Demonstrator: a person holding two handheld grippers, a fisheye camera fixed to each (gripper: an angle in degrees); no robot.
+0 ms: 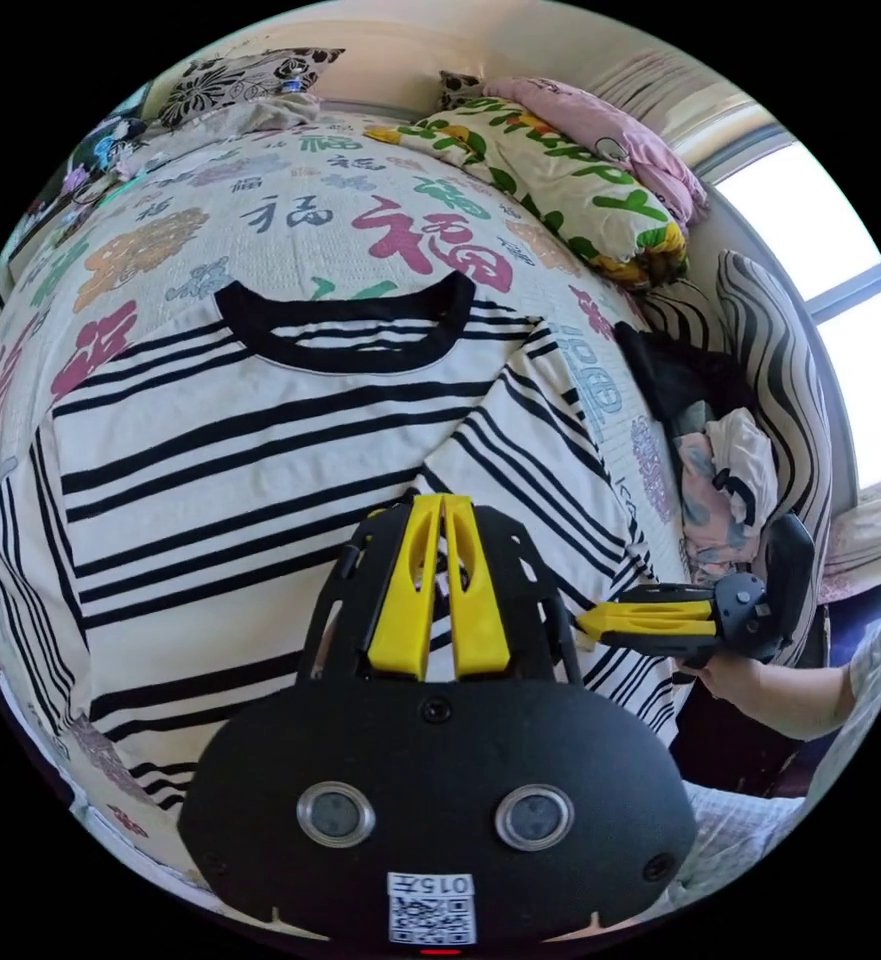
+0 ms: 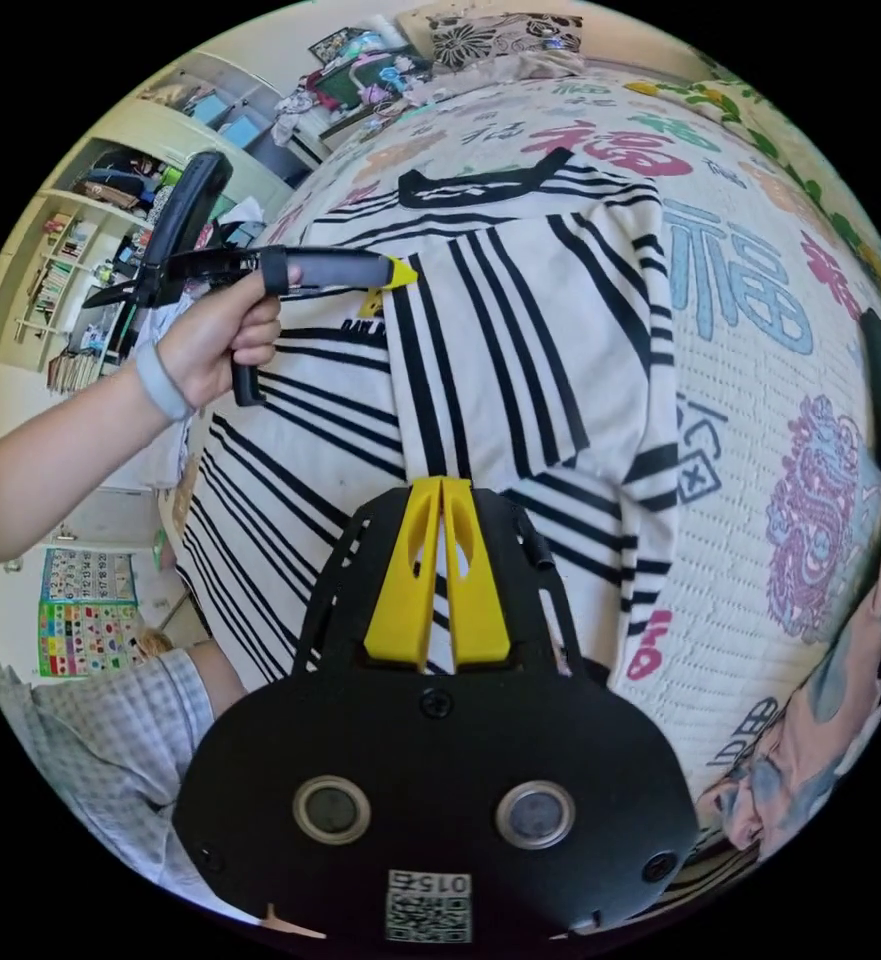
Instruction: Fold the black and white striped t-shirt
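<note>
A: Left gripper (image 1: 442,505) status?

B: Yellow jaws pressed together, tips over the folded-in panel of the striped t-shirt (image 1: 290,470). Can't tell whether there's cloth between them; the tips are hard to read against the stripes. I'd guess it's pinning or has just laid the fold.

A: Right gripper (image 2: 443,487)?

B: Same, jaws closed flat against each other, tips at the shirt near the hem side. Whether cloth is pinched, can't tell. In the left gripper view it comes in at 3 o'clock, held by a hand (image 1: 735,675), jaws together at the shirt's edge.

A: Where's the shirt?

B: Flat on the bed (image 1: 160,240), on the printed cover, black collar (image 1: 345,335) towards 12 o'clock in the left gripper view. One side is already folded in: its stripes run diagonal and vertical across the body's horizontal ones. The other sleeve, at 8–9 o'clock, is still spread out.

A: Why are both tools so low and close?

B: My read: both work the same folded edge, one per end, so it lies straight.

A: Surroundings?

B: Pile of clothes (image 1: 720,470) at 3 o'clock beside the shirt, apart from it. Green-printed quilt (image 1: 550,180) at 1 o'clock. Shelves (image 2: 90,260) at 10 o'clock in the right gripper view.

A: Next?

B: Probably the other side in.
</note>
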